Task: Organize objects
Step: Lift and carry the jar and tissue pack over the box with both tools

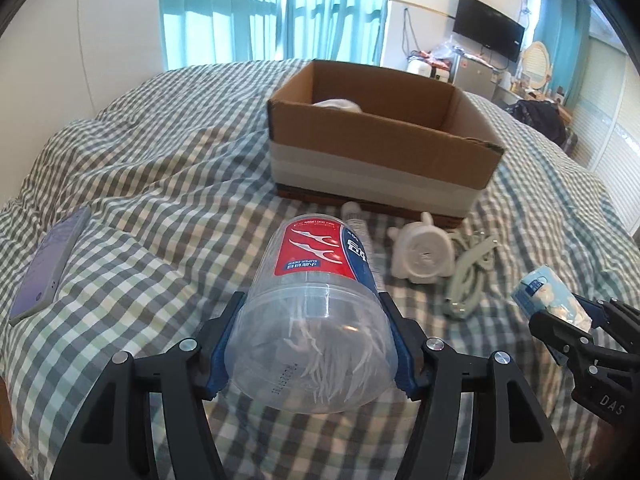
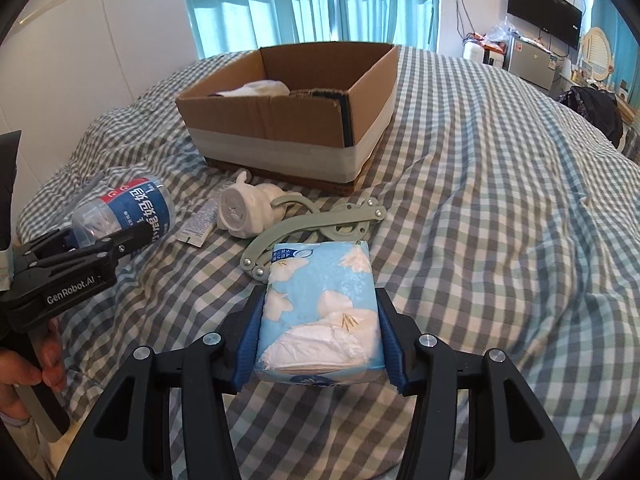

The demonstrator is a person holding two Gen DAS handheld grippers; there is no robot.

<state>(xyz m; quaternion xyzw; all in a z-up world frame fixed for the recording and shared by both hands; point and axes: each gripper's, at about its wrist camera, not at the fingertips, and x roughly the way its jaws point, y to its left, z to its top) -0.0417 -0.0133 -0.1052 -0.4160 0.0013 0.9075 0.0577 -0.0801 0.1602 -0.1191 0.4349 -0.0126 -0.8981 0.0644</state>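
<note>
The clear jar of floss picks (image 1: 316, 312) is squeezed in the left gripper (image 1: 312, 344) above the checked bed (image 1: 160, 184). The right gripper (image 2: 320, 344) squeezes a blue tissue pack (image 2: 320, 312). The cardboard box (image 1: 384, 148) sits behind them.

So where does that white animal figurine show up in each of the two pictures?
Left wrist view: the white figurine lies on the bed right of centre, just before the cardboard box.
Right wrist view: the figurine lies left of centre, again before the box.
Shared landmark: the box, with the green hanger beside the figurine.
</note>
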